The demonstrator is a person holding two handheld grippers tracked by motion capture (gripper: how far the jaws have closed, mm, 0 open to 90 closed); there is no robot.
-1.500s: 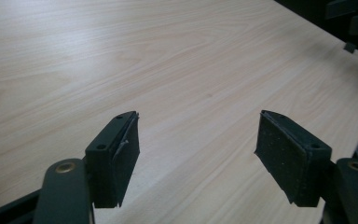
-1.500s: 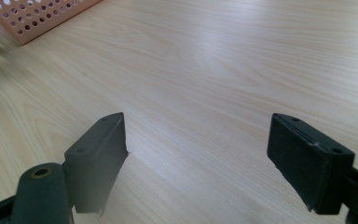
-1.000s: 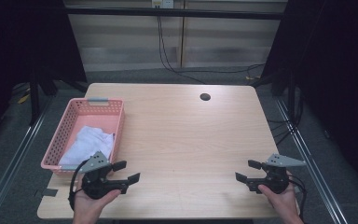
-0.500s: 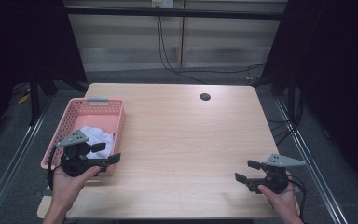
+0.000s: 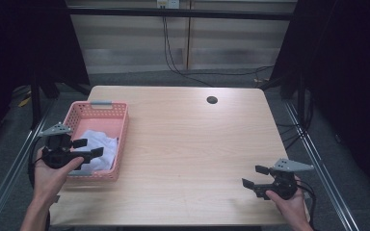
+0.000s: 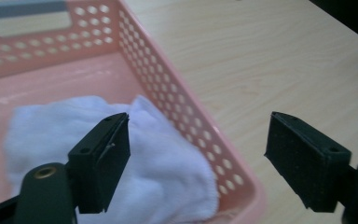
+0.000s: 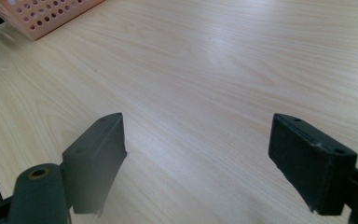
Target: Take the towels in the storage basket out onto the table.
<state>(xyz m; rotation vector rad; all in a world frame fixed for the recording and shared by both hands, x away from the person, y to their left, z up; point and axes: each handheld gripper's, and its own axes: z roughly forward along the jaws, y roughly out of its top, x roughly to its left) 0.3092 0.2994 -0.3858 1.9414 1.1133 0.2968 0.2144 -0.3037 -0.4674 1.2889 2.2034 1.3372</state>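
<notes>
Your left gripper [image 5: 87,147] hangs wide open over the white cloth [image 6: 168,172] in the pink basket [image 5: 121,139], lined up to grab; your right gripper [image 5: 255,176] rests open, empty

Left gripper [image 5: 87,147] moved off the bare worktop [image 5: 188,144] near its front left corner, going left and away from the front edge, to a spot over the near end of the pink basket [image 5: 120,144]. Jaws wide apart: one above the white cloth [image 6: 168,177] inside, the other outside the basket's right wall. The left hand [image 5: 53,168] and forearm went with it toward the left edge.
</notes>
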